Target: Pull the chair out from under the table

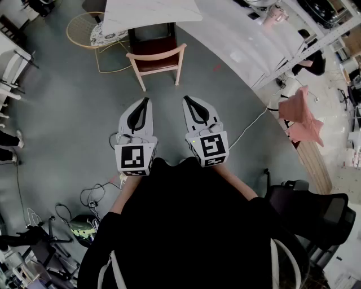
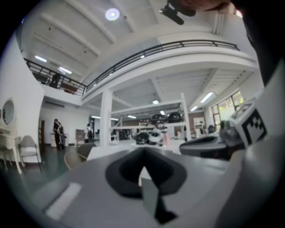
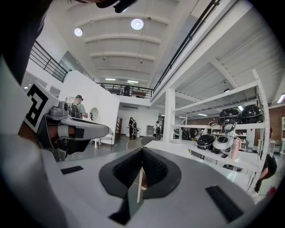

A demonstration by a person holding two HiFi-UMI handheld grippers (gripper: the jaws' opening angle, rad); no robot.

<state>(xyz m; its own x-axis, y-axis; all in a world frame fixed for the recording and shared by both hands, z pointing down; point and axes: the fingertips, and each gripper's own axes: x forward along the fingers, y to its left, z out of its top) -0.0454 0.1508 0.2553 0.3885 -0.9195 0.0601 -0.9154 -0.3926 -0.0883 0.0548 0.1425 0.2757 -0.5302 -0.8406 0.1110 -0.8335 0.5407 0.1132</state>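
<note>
The chair (image 1: pixel 156 58), with a pale wooden frame and a dark red seat, is seen at the far middle of the head view. Its back is tucked under the near edge of the white surface (image 1: pixel 152 11), while the seat and two front legs stand out on the grey floor (image 1: pixel 67 124). It is touched by neither gripper.

The left gripper (image 1: pixel 147 100) and the right gripper (image 1: pixel 186 99) are held side by side, near the person and well apart from the chair, with their tips pointed toward it. In the left gripper view the jaws are seen pressed together, with nothing caught between them. The same is shown in the right gripper view: the jaws are closed and empty.

A round side table (image 1: pixel 84 29) with a yellow rim is placed just to the left of the chair. At the right, a pink cloth (image 1: pixel 299 115) is draped, and a black office chair (image 1: pixel 316 209) is seen at the near right. Loose cables (image 1: pixel 93 195) lie on the floor at the near left. In the right gripper view, helmets (image 3: pixel 231 116) are lined up on a shelf (image 3: pixel 222 156) to the right.
</note>
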